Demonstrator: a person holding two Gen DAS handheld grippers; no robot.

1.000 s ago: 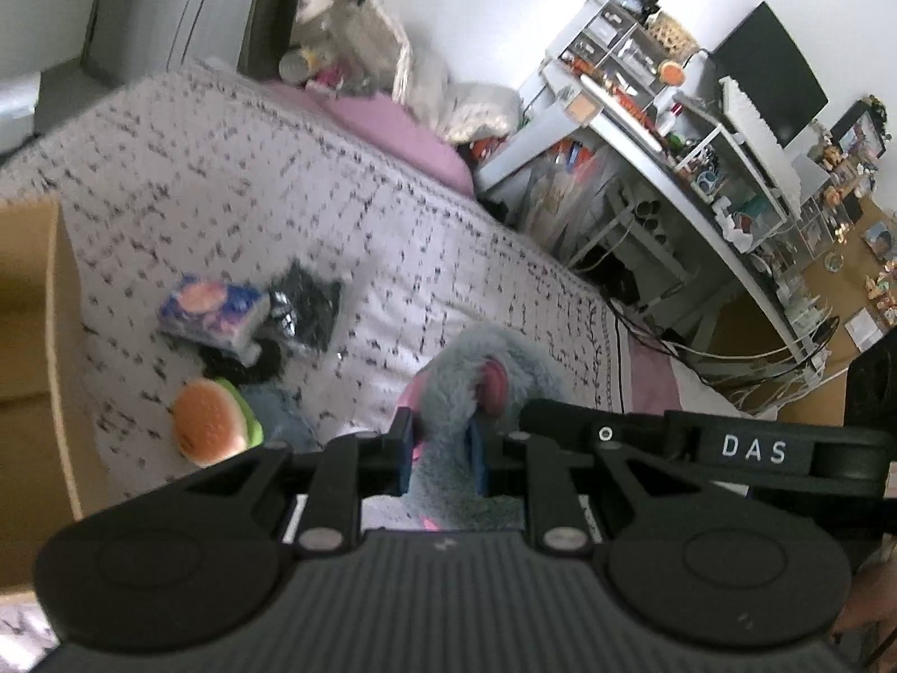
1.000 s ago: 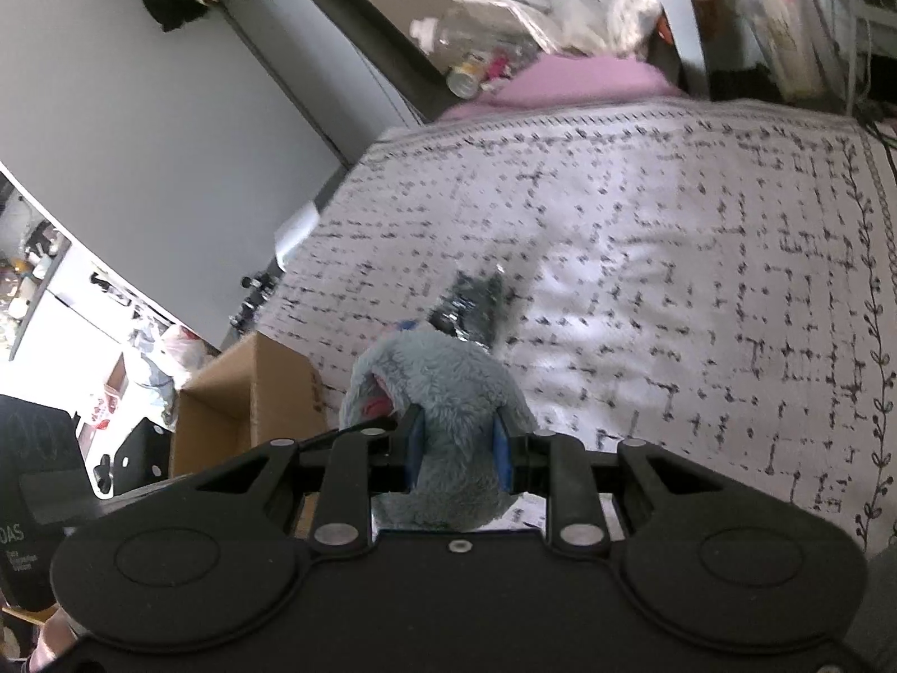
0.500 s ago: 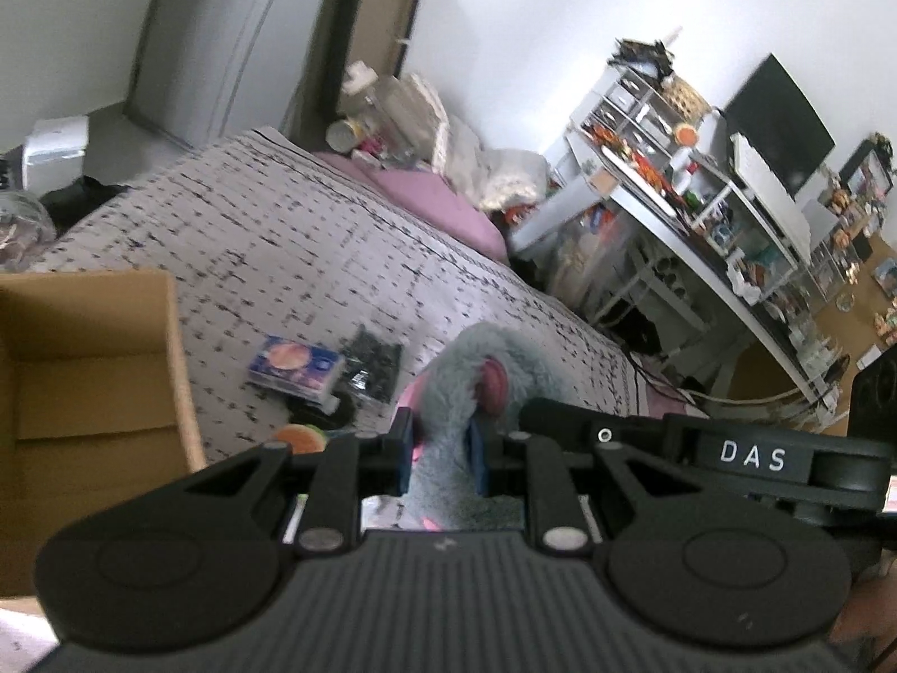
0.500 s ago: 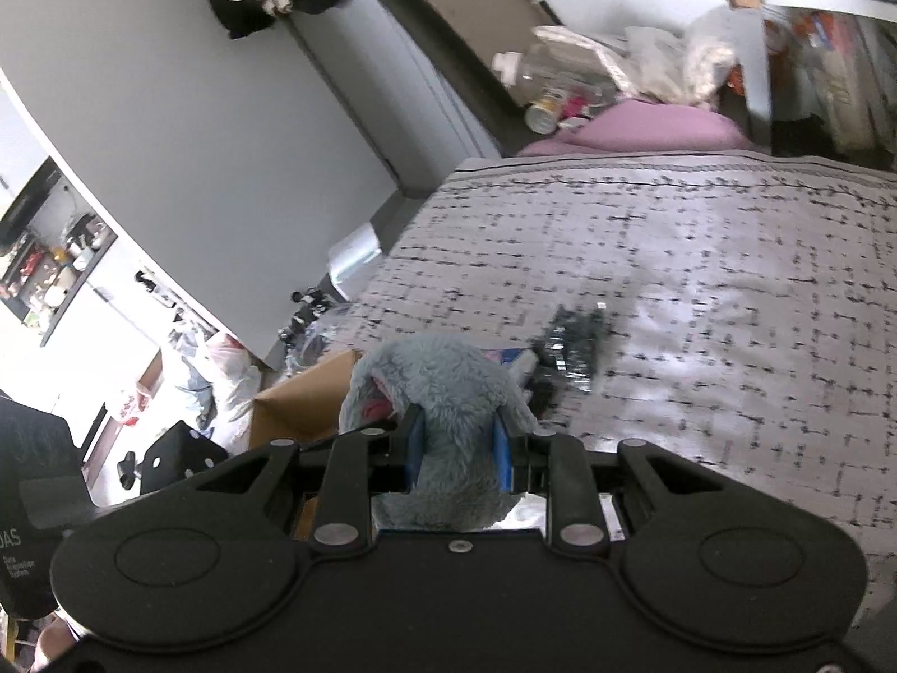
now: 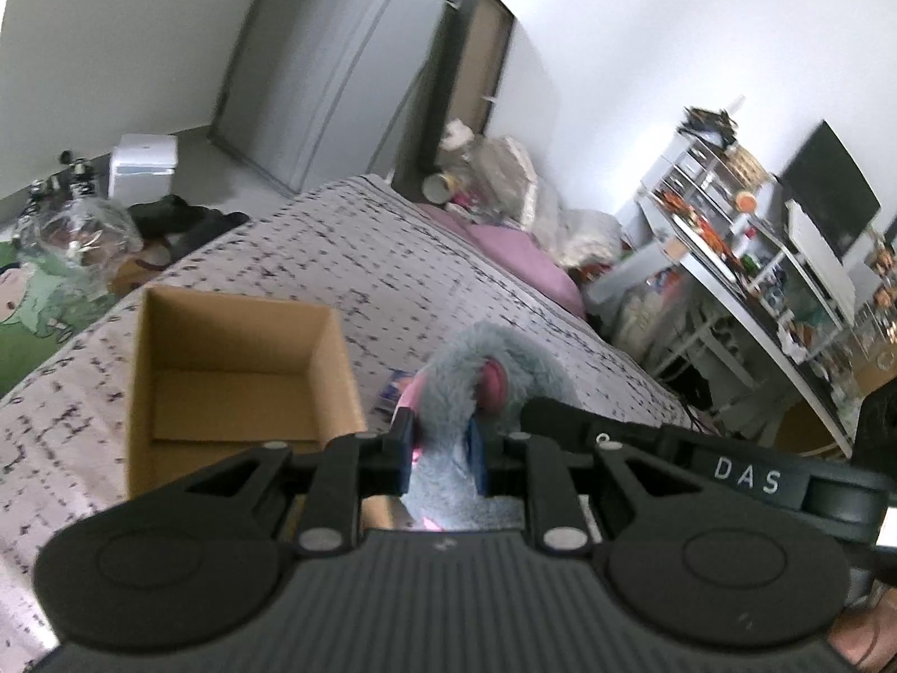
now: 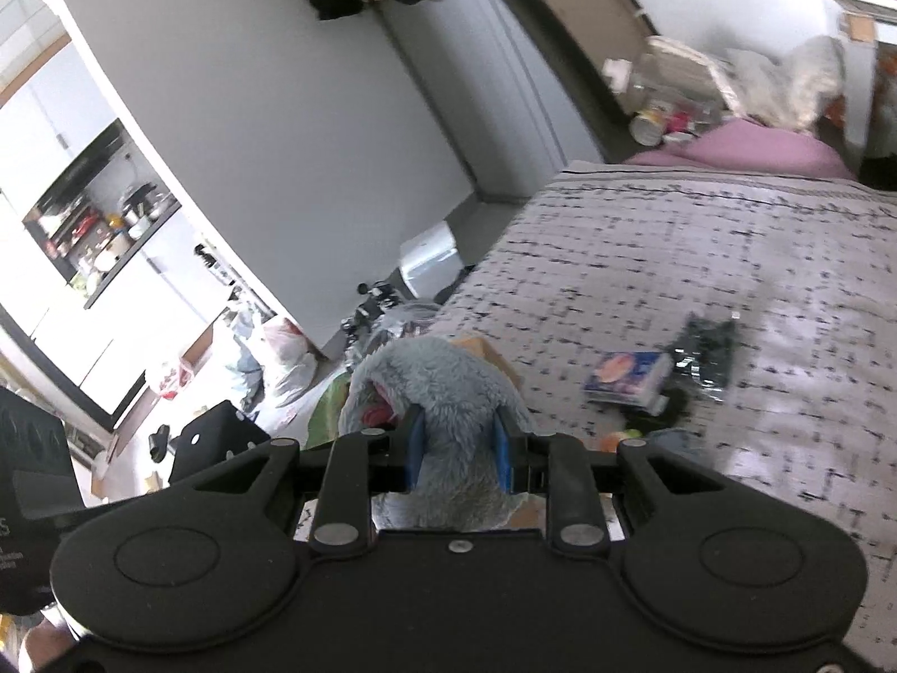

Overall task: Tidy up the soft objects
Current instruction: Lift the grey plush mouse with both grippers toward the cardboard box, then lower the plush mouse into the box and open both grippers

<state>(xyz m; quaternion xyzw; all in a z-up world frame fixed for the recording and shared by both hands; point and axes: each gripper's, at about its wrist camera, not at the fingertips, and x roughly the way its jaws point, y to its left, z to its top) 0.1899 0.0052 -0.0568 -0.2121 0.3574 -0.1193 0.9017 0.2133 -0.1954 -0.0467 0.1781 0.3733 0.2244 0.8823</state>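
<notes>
The left tool [image 5: 442,451] is clamped on a grey plush toy [image 5: 476,392], its blue pads pressed into the fur on either side. The toy is shaggy and soft, with a pink patch showing near its top; its long side runs forward, away from the tool and slightly upward, and bulges into a rounded lump beyond the fingertips. The right tool [image 6: 458,451] grips the same grey plush toy [image 6: 437,392] at another place, jaws drawn narrow on a thick fold of fur, with a bit of pink and red showing on the tool's left side. Held by both tools, the toy hangs in the air above the bed [image 5: 347,258].

Just ahead and to the left of the left tool stands an open cardboard box [image 5: 224,370], rectangular, with smooth brown walls, resting on the bed's pale cover, which is printed with a grid of short dark dashes. In the right wrist view, ahead and to the right of the right tool, a small colourful packet [image 6: 628,381] lies on the cover beside a dark crinkly bag [image 6: 706,347]. A little orange and green thing lies nearer to that tool; it is too blurred to tell what it is. A pink pillow [image 6: 745,148] lies at the far end of the bed.
</notes>
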